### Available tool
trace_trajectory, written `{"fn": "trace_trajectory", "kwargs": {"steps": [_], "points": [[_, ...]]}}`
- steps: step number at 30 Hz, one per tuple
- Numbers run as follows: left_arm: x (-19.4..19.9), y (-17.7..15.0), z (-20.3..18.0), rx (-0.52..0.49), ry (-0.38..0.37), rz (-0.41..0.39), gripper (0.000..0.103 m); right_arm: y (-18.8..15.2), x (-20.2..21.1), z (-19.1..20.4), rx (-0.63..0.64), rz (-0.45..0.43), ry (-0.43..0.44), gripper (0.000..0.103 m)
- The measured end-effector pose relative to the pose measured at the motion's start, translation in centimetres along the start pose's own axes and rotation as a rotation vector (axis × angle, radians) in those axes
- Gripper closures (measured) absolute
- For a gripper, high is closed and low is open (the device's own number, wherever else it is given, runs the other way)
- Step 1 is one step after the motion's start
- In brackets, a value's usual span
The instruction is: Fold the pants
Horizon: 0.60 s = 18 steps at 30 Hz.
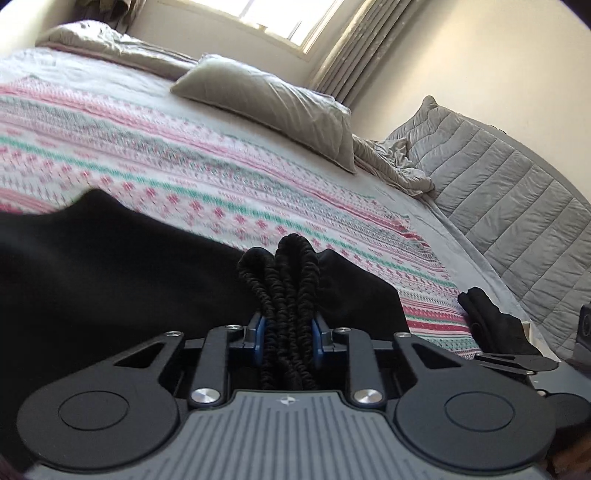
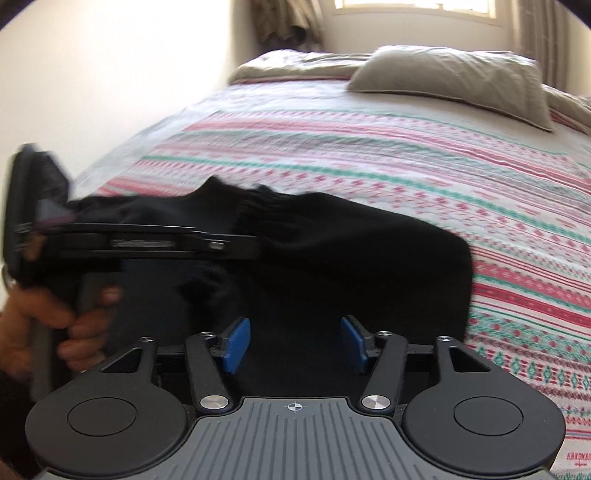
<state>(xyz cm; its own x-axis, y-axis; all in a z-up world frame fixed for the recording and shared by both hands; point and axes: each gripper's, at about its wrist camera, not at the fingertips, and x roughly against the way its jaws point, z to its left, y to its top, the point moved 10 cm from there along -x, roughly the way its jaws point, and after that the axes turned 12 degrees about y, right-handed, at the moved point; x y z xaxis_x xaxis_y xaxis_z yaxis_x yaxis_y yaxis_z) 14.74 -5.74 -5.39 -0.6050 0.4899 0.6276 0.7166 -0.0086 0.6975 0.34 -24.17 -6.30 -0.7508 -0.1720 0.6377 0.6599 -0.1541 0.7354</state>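
Black pants (image 1: 110,266) lie on the patterned bedspread (image 1: 184,166). My left gripper (image 1: 288,332) is shut on the pants' bunched elastic waistband (image 1: 288,280), which sticks up between the blue pads. In the right wrist view the pants (image 2: 351,258) lie spread in front of my right gripper (image 2: 295,341), whose blue pads (image 2: 236,343) stand wide apart with only dark cloth beneath them. The left gripper (image 2: 243,242) shows side-on at the left of that view, held by a hand (image 2: 55,328), gripping the waistband (image 2: 258,214).
A grey-beige pillow (image 1: 273,107) lies at the head of the bed, also in the right wrist view (image 2: 454,81). A grey quilted cover (image 1: 498,192) lies beside the bed at right. A window (image 1: 288,18) and curtain are behind. A dark object (image 1: 495,325) sits at the bed's right edge.
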Motion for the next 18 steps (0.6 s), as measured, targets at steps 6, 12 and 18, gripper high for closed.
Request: {"fn": "trace_trajectory", "kwargs": {"steps": [6, 12, 18], "points": [[2.1, 1.6, 5.0, 0.051, 0.073, -0.015, 0.077, -0.2, -1.1, -0.6, -0.015, 0.006, -0.042, 0.043], [4.6, 2.8, 9.8, 0.098, 0.142, -0.048, 0.077, -0.4, -2.7, 0.8, 0.043, 0.049, -0.048, 0.037], [7.9, 3.2, 15.4, 0.157, 0.202, -0.076, 0.077, -0.3, -4.8, 2.9, 0.115, 0.089, -0.031, 0.033]]}}
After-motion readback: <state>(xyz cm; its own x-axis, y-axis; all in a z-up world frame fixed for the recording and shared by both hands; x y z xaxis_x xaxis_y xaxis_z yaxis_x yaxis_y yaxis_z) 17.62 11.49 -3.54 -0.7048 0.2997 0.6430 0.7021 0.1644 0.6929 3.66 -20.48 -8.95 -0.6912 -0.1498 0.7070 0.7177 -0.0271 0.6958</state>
